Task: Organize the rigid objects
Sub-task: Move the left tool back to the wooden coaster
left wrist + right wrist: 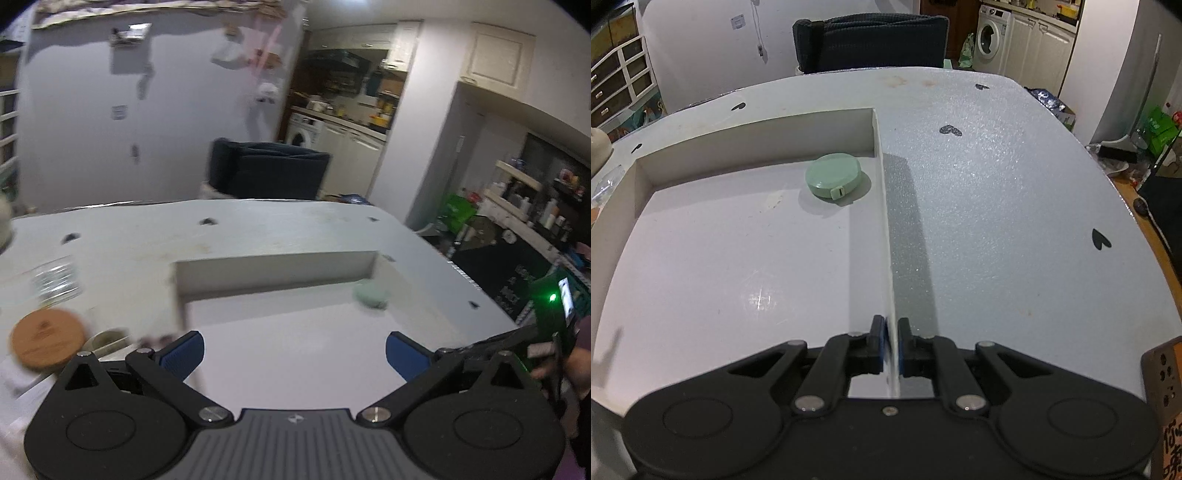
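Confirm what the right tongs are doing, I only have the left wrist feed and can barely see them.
Observer: The right tongs are shut on the right wall of the white tray, pads on both sides of it.
Operator: That green blur in the tray, what is it?
Observer: A round mint-green tape measure, lying flat in the far right corner, pull tab facing the camera.
Operator: Touching the wall?
Observer: Close to the right wall, but a thin gap shows.
Operator: Anything else in the tray?
Observer: No other object; only a pale smudge on the floor, left of the tape.
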Demonstrator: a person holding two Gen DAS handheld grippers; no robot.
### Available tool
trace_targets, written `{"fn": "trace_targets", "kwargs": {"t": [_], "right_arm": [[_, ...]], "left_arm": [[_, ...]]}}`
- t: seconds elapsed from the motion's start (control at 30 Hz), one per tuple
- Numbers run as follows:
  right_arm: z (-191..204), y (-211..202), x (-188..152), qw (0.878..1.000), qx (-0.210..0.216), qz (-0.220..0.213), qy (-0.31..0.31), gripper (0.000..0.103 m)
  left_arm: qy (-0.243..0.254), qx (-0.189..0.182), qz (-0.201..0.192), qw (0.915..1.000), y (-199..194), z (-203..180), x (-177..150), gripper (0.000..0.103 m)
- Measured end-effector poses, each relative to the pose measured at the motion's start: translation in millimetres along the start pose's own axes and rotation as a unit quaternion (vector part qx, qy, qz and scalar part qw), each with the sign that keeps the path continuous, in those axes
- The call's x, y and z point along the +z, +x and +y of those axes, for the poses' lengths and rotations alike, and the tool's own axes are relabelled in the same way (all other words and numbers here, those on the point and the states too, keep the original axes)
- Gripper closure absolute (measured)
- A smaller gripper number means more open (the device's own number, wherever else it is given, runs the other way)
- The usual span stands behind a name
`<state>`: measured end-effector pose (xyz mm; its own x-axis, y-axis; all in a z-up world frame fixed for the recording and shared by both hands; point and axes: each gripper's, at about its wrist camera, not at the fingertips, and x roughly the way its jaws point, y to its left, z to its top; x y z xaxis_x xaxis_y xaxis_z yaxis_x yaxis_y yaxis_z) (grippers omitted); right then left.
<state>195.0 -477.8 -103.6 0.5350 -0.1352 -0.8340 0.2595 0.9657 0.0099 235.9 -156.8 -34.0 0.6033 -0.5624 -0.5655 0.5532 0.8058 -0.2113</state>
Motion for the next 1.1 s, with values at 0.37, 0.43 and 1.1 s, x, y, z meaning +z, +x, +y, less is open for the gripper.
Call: {"fn": "trace_targets", "kwargs": {"t": [0.37, 0.43, 1.1], "right_arm": [[3.8, -1.8, -2.4, 1.000, -0.010, -0.006, -0.007, 0.094], [3.8, -1.9, -2.6, 1.000, -0.010, -0.006, -0.008, 0.094], [2.2, -3.3, -5.5, 1.000, -0.008, -0.015, -0.007, 0.094]], "left_arm": [[-0.045, 0.102, -0.017, 0.9936, -49.8, 54.8, -47.8, 0.000], [-0.062, 0.113, -0.018, 0.9914, -55.0, 66.9, -57.4, 0.000], [-0.065, 0.176, 0.037, 0.9816, -33.0, 93.0, -106.2, 0.016]]}}
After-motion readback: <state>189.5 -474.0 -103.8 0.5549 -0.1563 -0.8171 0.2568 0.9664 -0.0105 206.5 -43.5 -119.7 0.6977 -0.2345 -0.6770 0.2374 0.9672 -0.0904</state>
